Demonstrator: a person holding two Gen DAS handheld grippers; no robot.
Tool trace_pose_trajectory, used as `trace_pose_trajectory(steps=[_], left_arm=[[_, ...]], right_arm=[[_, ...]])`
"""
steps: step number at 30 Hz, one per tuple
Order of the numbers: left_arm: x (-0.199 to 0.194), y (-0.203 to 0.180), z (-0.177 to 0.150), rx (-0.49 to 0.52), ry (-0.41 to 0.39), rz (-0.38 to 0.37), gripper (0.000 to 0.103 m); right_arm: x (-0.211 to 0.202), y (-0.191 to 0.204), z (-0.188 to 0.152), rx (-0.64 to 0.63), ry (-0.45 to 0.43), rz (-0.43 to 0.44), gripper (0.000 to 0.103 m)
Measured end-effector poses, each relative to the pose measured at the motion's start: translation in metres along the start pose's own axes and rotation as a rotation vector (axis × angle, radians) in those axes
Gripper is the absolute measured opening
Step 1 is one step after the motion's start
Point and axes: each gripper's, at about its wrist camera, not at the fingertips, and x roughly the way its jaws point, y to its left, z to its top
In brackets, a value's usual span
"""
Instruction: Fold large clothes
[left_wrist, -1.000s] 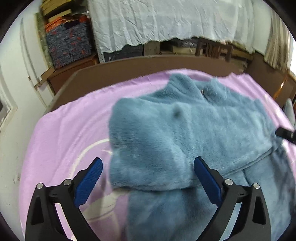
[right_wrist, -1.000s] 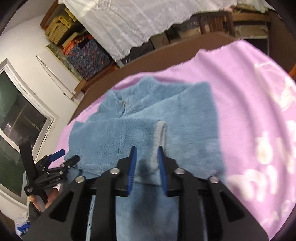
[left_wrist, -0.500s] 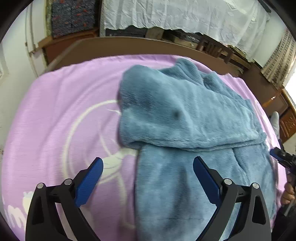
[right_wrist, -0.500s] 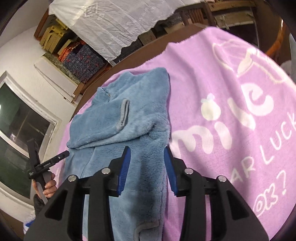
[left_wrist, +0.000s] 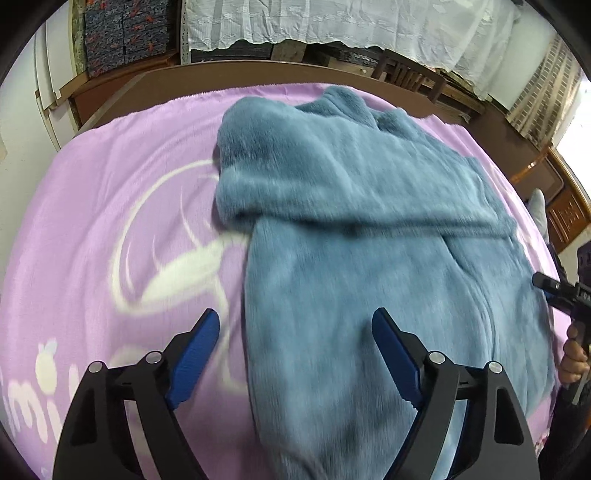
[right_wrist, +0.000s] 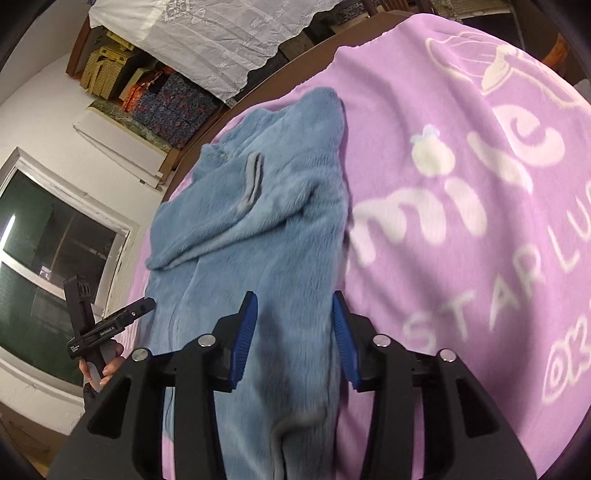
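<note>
The fluffy blue fleece jacket (left_wrist: 369, 229) lies lengthwise away from me, collar at the far end, sleeves folded across its chest. It rests on a lilac blanket with white lettering (right_wrist: 461, 206) over a brown table (left_wrist: 155, 79), with a white lace cloth (left_wrist: 332, 22) hanging behind. My left gripper (left_wrist: 295, 350) hovers above the jacket's near left edge, closing on nothing; my right gripper (right_wrist: 293, 332) is opening, empty, over the right edge

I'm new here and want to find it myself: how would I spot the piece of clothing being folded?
Look at the purple blanket with white lettering that covers the table. Lying on it is a fluffy blue fleece garment, its upper part folded across itself. It is the only blue, furry thing on the blanket.
</note>
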Motion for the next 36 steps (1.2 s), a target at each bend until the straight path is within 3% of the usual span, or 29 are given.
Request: trace_pose_trajectory(steps=[9,16,21,24,25,26,29,32,36], left_arm=[[-0.030,-0.008,-0.053,0.011,-0.014,-0.040,0.085],[-0.055,-0.029,-0.103,0.025,-0.043,-0.128,0.084],[-0.057,-0.033,-0.109,0.018,-0.075,-0.130,0.080],[-0.052,-0.028,-0.100,-0.013,-0.081,-0.141,0.066],[-0.051,-0.027,-0.098,-0.020,-0.079,-0.141,0.056],[-0.051,-0.027,-0.097,-0.024,-0.078,-0.139,0.044],[-0.051,-0.023,-0.098,-0.035,-0.077,-0.118,0.022],[-0.053,-0.014,-0.098,-0.060,-0.078,-0.149,0.015],[-0.057,-0.012,-0.094,-0.069,-0.079,-0.159,0.014]], right_arm=[[-0.025,0.004,-0.051,-0.009,0.031,0.061,0.042],[-0.047,0.012,-0.096,-0.049,0.055,0.094,0.043],[-0.055,0.023,-0.119,-0.113,0.067,0.106,0.043],[-0.054,0.026,-0.121,-0.133,0.060,0.100,0.043],[-0.054,0.025,-0.120,-0.125,0.058,0.107,0.042],[-0.053,0.026,-0.120,-0.120,0.056,0.110,0.037],[-0.049,0.024,-0.123,-0.111,0.058,0.107,0.022],[-0.049,0.021,-0.125,-0.107,0.054,0.118,0.019],[-0.051,0.022,-0.122,-0.108,0.053,0.136,0.018]])
